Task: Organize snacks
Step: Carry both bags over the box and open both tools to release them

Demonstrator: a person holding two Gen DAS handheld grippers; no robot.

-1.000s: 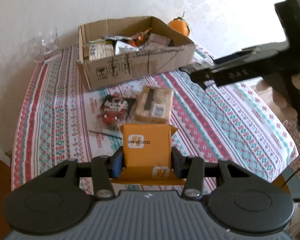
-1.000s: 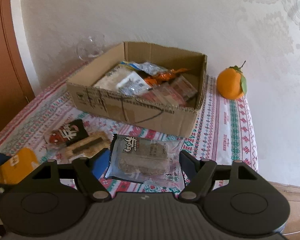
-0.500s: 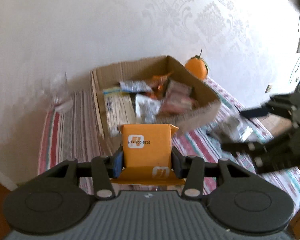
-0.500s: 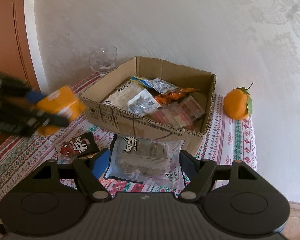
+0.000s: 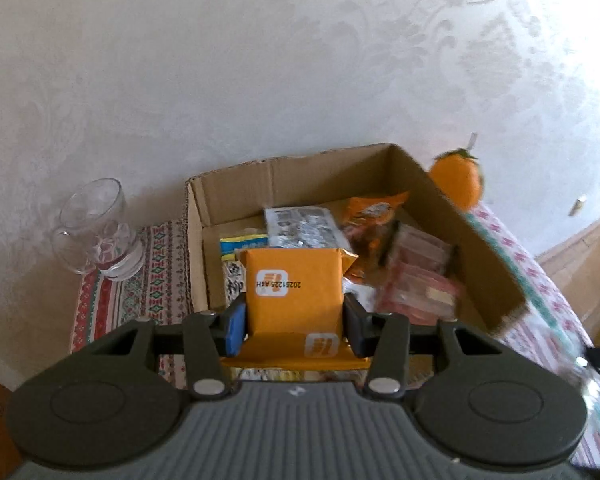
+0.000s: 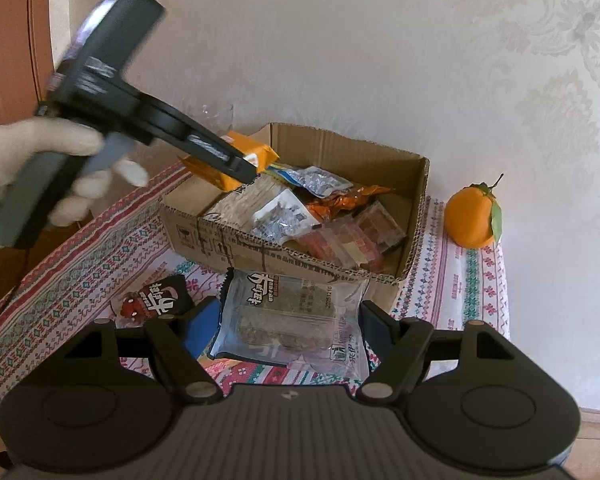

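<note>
The worktop [image 6: 72, 276], covered by a cloth patterned in red and green bands, stands against a pale embossed wall and carries an open cardboard box [image 6: 300, 254] whose far side is close to that wall. Inside the box lie several snack packets: silver ones, an orange crinkled one and reddish clear-wrapped bars, heaped together. The left claw [image 5: 294, 320], held by a white-gloved hand [image 6: 32, 172], hangs above the left part of the box and points down into it; its jaws have just been opening a little, yet the orange packet [image 5: 296, 292] still sits between them with both pads against its sides, so the claw is grasping it, up in the air over the box's contents. The right claw [image 6: 290, 328] is nearer the front edge of the worktop, in front of the box, clenched on a clear-wrapped snack bar [image 6: 292, 320] with dark print along its top. Just left of that bar a small black and red packet [image 6: 156, 302] lies flat on the cloth. An orange fruit [image 6: 474, 218] with a green leaf sits beside the box's right end, near the wall. A clear glass cup [image 5: 96, 232] stands left of the box.
</note>
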